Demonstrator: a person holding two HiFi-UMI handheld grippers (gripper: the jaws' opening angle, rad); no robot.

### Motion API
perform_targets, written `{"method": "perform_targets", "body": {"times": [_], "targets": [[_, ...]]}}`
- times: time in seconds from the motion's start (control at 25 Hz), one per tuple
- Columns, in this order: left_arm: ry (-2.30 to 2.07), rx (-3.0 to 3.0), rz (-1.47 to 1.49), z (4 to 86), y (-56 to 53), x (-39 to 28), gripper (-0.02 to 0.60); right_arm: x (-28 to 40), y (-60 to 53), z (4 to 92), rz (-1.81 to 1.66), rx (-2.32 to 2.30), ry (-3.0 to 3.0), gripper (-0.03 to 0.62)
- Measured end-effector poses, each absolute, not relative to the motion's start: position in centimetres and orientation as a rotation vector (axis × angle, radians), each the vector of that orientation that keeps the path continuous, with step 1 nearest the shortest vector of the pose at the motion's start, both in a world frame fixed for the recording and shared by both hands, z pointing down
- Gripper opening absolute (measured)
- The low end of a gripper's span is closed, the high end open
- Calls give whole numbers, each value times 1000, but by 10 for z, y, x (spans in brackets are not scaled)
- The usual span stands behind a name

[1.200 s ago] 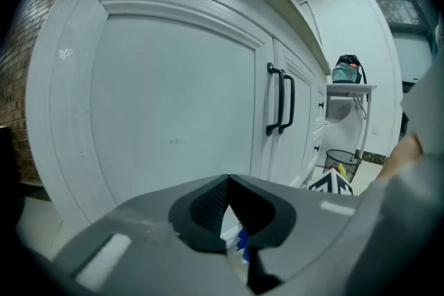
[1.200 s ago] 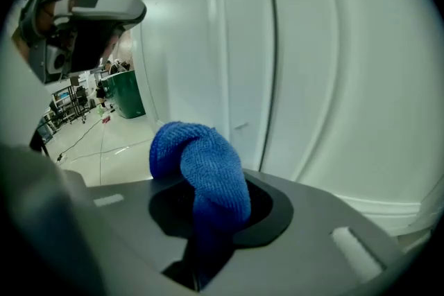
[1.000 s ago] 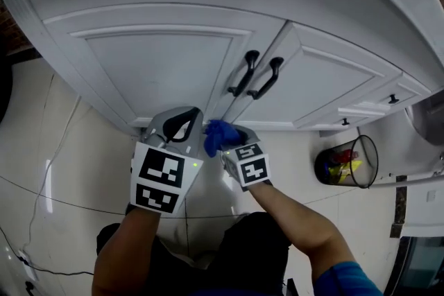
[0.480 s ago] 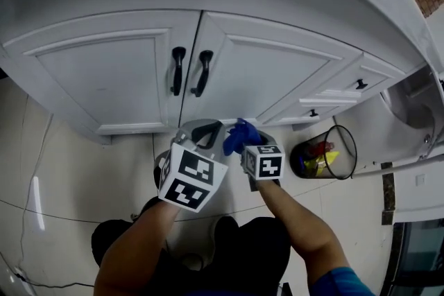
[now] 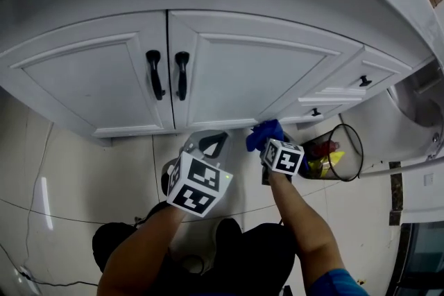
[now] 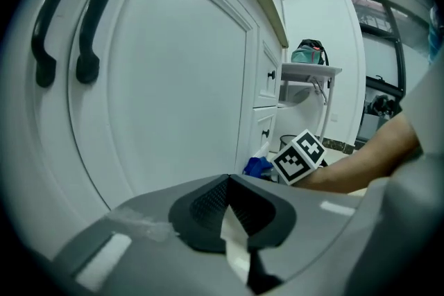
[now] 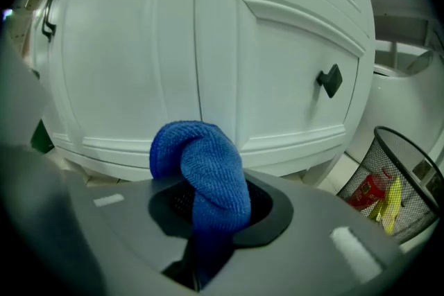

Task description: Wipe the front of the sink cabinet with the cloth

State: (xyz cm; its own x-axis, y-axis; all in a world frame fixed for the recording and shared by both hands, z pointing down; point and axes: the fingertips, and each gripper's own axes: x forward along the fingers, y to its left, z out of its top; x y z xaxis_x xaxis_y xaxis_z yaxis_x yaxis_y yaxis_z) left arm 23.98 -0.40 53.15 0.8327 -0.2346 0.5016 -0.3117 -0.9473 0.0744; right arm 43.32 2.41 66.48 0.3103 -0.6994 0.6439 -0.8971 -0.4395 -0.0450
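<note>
Blue cloth at the foot of the sink cabinet

The right hand-held gripper is clamped on the bunched blue cloth, which sits near the bottom rail of the white sink cabinet, just right of the double doors. The left hand-held gripper hangs just beside it, jaws together and empty. A wire waste basket stands on the floor to the right.

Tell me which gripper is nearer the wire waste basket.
Right. The right gripper, shut on the blue cloth, sits beside the waste basket; the left gripper is farther, beyond the right one.
</note>
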Motion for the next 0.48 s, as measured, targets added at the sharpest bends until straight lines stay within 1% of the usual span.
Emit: {"method": "perform_targets", "body": {"times": [0.28,0.36,0.48], "targets": [[-450,2840,763,536,-12,228,6,442,24,672,926,2325,-1418,87],[-458,2837,748,532,-15,223,6,431,22,665,981,2325,-1492,87],[-426,2860,710,517,-10,215,6,397,28,632,1025,2285,-1680,87]]}}
